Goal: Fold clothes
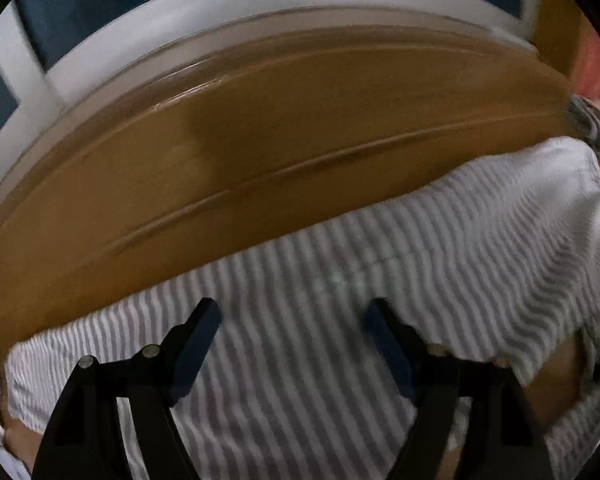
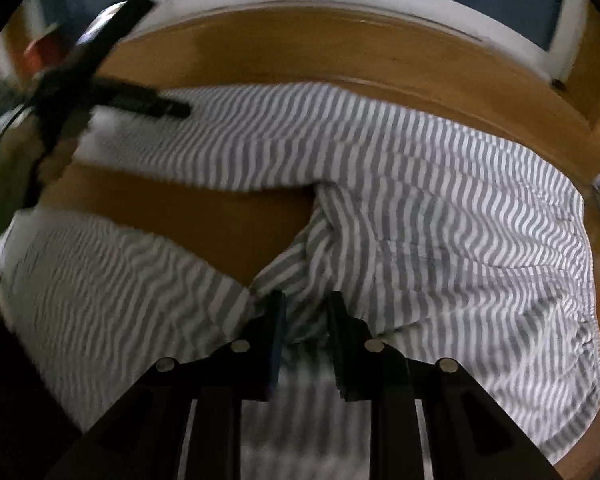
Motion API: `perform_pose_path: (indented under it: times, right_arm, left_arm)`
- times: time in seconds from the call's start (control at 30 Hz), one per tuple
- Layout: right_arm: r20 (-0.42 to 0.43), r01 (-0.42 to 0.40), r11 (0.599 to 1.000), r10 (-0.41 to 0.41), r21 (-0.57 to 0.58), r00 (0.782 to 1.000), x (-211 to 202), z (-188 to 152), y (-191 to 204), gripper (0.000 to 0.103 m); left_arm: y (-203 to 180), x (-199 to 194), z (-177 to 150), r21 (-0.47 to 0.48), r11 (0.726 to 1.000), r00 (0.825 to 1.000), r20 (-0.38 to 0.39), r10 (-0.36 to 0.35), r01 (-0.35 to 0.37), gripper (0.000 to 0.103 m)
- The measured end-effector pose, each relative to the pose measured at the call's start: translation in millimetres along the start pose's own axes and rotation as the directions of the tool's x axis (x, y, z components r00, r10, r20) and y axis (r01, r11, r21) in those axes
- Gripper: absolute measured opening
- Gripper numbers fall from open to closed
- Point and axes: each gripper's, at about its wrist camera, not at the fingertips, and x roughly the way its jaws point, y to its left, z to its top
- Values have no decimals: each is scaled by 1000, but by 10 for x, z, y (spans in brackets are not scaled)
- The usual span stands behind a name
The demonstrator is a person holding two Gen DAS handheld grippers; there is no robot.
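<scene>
While the left gripper [image 1: 292,312] hangs over the striped shorts [image 1: 340,320], its jaws are spread wide with nothing pinched between them, just grey-and-white cloth showing in the gap. Can't tell if the tips actually touch the fabric, it's all a bit blurry. The right gripper [image 2: 306,308] is a different story: jaws pulled in narrow with a bunched fold of the same shorts [image 2: 420,208] sitting right between them near the crotch, so it looks like it's got hold of that bit.

The shorts lie spread on the wooden bench [image 1: 300,128], which has a rounded edge and a white frame [image 1: 180,12] behind it.

What each camera gives you: the left wrist view only shows one flat stretch of stripes plus a lot of bare wood. The right wrist view shows way more, both legs splitting apart with a wedge of bare bench [image 2: 204,216] between them, the gathered waistband [image 2: 592,344] off to the right, and the other gripper [image 2: 112,96] as a dark blur up top left over the far leg
</scene>
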Motion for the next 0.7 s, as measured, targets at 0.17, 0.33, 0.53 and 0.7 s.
perform_pose_path:
  times: [0.17,0.33,0.53,0.7]
  right_arm:
    - [-60,-52,995,47,-85,997,-165,-222,-162,23]
    - [-24,-98,994,96,-50,995,-399,-225,-299,22]
    - [92,-99,992,92,73,991,-292,29,-423,23]
    - [66,-79,996,75,52,995,-134,-9,-300,23]
  left_arm:
    - [105,30,56,-69,997,999,-24,38,-39,78]
    - [10,-50,114,-66,996,998,-18,62,-63,74]
    - [-504,-112,304,32,999,999,41,-15,14,74]
    - [-904,-33,429,77,987,988,45,-145,141,74]
